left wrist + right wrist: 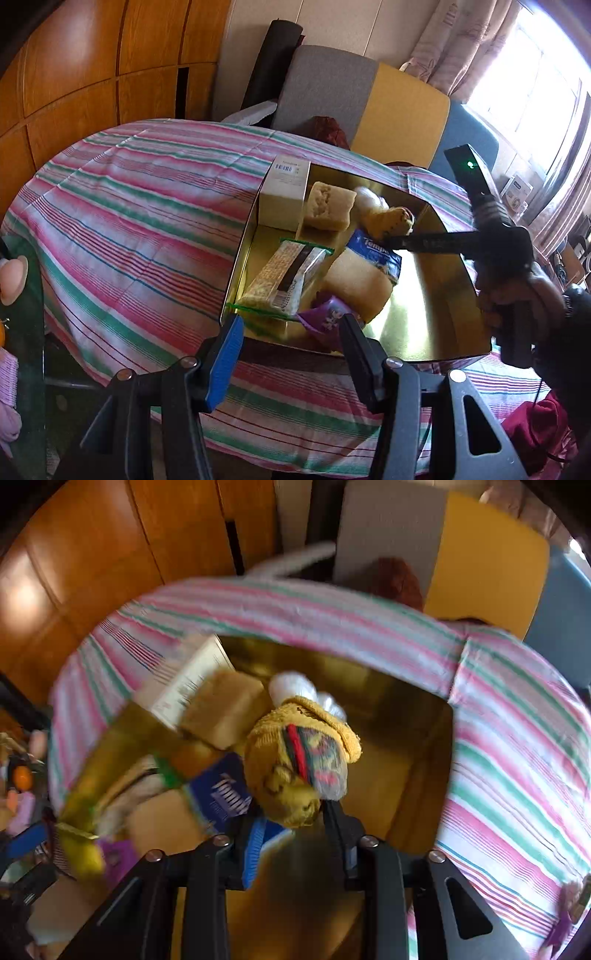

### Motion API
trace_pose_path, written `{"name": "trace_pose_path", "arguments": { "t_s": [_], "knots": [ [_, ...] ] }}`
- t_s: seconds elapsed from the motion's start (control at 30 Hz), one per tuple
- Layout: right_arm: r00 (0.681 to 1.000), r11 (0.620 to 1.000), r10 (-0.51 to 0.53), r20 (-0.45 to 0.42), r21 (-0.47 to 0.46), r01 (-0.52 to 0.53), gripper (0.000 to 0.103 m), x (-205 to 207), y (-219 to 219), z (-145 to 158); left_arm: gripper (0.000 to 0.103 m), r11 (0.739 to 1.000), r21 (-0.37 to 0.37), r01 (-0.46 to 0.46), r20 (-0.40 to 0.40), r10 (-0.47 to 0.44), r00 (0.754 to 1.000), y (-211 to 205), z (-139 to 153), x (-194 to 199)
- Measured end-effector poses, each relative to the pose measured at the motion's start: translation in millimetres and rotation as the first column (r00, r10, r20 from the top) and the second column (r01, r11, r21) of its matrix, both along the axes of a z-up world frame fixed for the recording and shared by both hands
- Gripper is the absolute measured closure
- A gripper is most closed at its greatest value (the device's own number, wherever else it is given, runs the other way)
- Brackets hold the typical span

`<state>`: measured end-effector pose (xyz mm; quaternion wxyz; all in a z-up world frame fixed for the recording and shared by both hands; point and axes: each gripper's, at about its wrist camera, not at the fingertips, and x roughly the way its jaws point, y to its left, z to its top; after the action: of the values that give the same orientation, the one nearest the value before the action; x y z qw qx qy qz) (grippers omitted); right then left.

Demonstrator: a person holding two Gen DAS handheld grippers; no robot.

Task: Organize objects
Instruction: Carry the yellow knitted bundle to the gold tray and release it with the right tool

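Note:
A gold tin box (236, 266) stands open on the striped tablecloth (129, 206). It holds a white carton (286, 192), a beige block (328, 206), a blue tissue pack (376, 254), a wrapped snack bar (288, 273) and a purple packet (325, 314). My left gripper (291, 325) hovers open over the box's near edge, with the purple packet just beyond its tips. My right gripper (293, 823) is shut on the lower end of a rolled yellow sock (295, 760), down in the box (406, 738) beside the tissue pack (225, 794). The right wrist view is blurred.
A grey and yellow chair back (369, 96) stands behind the table, and wooden cabinets (92, 66) fill the left. A curtained window (524, 74) is at the right. The right half of the box floor (432, 295) is bare. Small toys (13, 277) sit at the left edge.

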<state>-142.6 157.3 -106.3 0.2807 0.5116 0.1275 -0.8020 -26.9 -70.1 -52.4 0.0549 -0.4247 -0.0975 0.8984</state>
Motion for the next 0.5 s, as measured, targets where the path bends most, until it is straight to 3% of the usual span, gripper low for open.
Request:
{"name": "trace_pose_path", "arguments": {
  "t_s": [0.1, 0.17, 0.5],
  "knots": [
    [1.0, 0.998, -0.021, 0.004, -0.066, 0.021, 0.058, -5.3, 0.1, -0.2, 0.049, 1.0, -0.002, -0.003, 0.006, 0.003, 1.0, -1.1, -2.1, -1.8],
    [1.0, 0.995, -0.008, 0.022, -0.094, 0.01, 0.038, -3.1, 1.3, 2.5, 0.049, 1.0, -0.002, -0.004, 0.002, 0.004, 1.0, -0.9, -1.6, -2.2],
    [0.998, 0.995, -0.009, -0.067, -0.095, 0.002, 0.032, 24.9, 18.5, 22.9, 0.049, 0.999, -0.047, -0.003, -0.03, 0.002, 1.0, 9.3, 13.4, -1.1]
  ]
}}
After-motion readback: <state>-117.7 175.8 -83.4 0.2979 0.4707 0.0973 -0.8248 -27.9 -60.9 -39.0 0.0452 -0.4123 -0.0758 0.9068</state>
